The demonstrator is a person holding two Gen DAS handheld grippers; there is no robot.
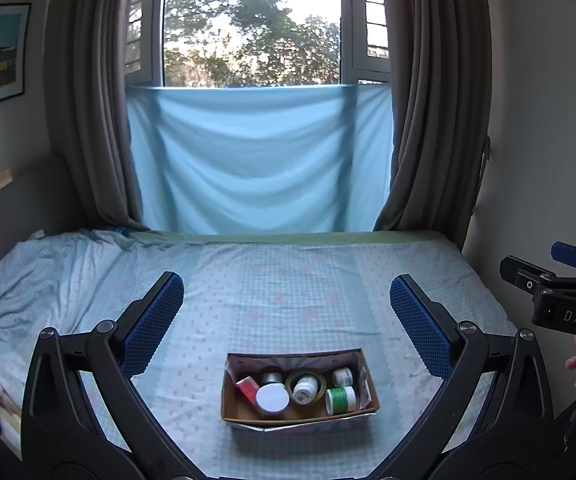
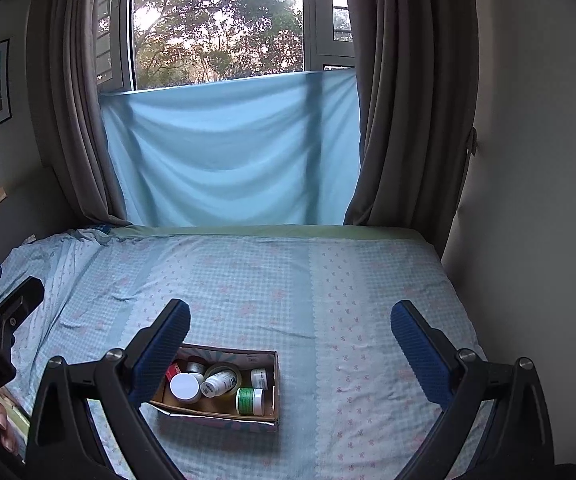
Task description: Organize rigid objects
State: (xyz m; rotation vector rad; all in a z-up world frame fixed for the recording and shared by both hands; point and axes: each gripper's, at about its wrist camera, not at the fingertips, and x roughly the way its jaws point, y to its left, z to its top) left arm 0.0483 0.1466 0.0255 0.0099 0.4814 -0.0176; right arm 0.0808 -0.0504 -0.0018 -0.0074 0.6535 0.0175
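Box (image 1: 361, 376) of jars and tape is sitting near the bed's (image 1: 248, 276) front edge, long axis crosswise, as I am hovering both spread, empty tools: left hand-held gripper (image 1: 287, 300) centred above it and nearer, right hand-held gripper (image 2: 290, 322) offset rightward.

The letters "DAS" stand in pale print on the black body of the right gripper (image 1: 567, 280), seen at the left wrist view's edge; labels on the bottles in the cardboard box (image 1: 371, 384) are too small to read.
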